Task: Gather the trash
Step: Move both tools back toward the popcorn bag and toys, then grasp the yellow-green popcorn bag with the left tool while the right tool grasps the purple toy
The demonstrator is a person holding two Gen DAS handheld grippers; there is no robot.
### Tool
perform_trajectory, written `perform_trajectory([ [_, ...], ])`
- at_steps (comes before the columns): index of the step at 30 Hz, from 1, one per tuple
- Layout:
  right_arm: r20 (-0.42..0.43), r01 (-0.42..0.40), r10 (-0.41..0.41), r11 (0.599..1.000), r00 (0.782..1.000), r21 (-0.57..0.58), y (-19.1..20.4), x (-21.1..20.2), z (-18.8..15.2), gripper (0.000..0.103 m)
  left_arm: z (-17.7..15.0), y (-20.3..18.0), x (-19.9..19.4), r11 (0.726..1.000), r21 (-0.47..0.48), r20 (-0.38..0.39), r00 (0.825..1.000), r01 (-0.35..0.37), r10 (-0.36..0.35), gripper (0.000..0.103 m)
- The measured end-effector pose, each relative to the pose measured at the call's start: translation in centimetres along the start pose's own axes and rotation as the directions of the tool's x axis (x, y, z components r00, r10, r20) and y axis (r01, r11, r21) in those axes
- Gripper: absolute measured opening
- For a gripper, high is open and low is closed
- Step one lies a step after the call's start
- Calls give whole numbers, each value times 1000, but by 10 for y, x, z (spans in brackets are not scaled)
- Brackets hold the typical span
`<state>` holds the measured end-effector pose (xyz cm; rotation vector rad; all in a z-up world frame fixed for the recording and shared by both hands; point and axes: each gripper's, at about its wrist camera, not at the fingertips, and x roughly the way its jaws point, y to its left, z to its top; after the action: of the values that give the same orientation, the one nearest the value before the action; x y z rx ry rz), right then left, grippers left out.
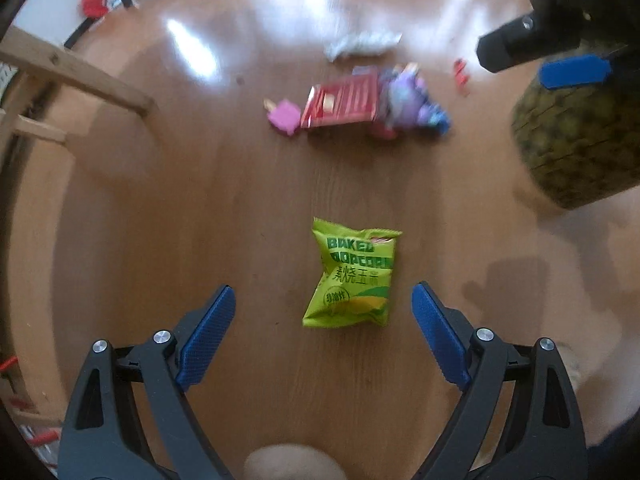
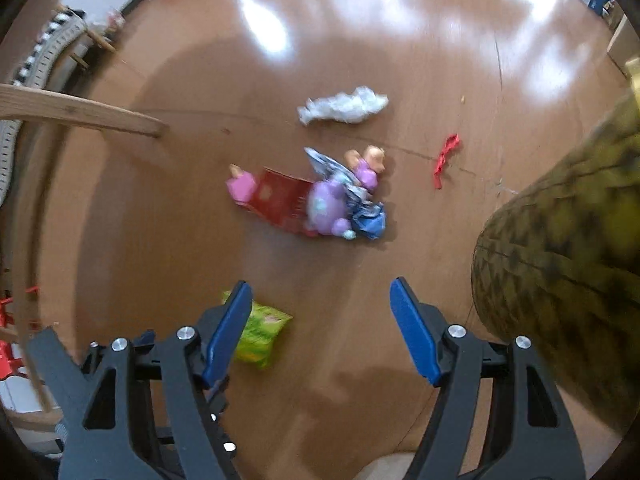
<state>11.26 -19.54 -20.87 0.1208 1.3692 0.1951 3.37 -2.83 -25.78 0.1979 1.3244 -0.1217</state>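
A green popcorn bag lies flat on the wooden floor. My left gripper hangs over it, open wide, and the bag shows between its blue pads without touching them. My right gripper is also open, with only bare floor between its fingers; the same green bag sits partly hidden behind its left finger. Farther ahead lie a red packet, a crumpled blue wrapper, white crumpled plastic and a red ribbon scrap. Part of the right gripper shows at the left view's top right.
A woven olive basket stands close on the right, also seen as the basket in the left view. Pink and purple toys lie among the packets. A wooden furniture leg slants in from the left.
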Motion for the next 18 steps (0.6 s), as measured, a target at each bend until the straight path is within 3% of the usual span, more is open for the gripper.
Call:
perform_trajectory([
  [4, -33, 25, -27, 999, 999, -43, -3, 54, 13, 69, -1, 6, 40, 998, -52, -29, 999, 37, -38, 87],
  [11, -38, 23, -26, 996, 999, -88, 3, 103, 38, 60, 4, 3, 74, 994, -69, -11, 997, 79, -80, 87],
  [14, -55, 19, -25, 995, 998, -101, 9, 116, 45, 49, 6, 0, 79, 991, -86, -14, 994, 105, -106, 75],
  [16, -68, 14, -21, 995, 997, -96, 10, 121, 45, 42, 6, -3, 80, 986, -96, -17, 990, 138, -140, 55],
  [18, -79, -5, -1, 997, 997, -83, 9, 120, 43, 32, 7, -6, 78, 987, -92, -26, 991, 129, -132, 50],
])
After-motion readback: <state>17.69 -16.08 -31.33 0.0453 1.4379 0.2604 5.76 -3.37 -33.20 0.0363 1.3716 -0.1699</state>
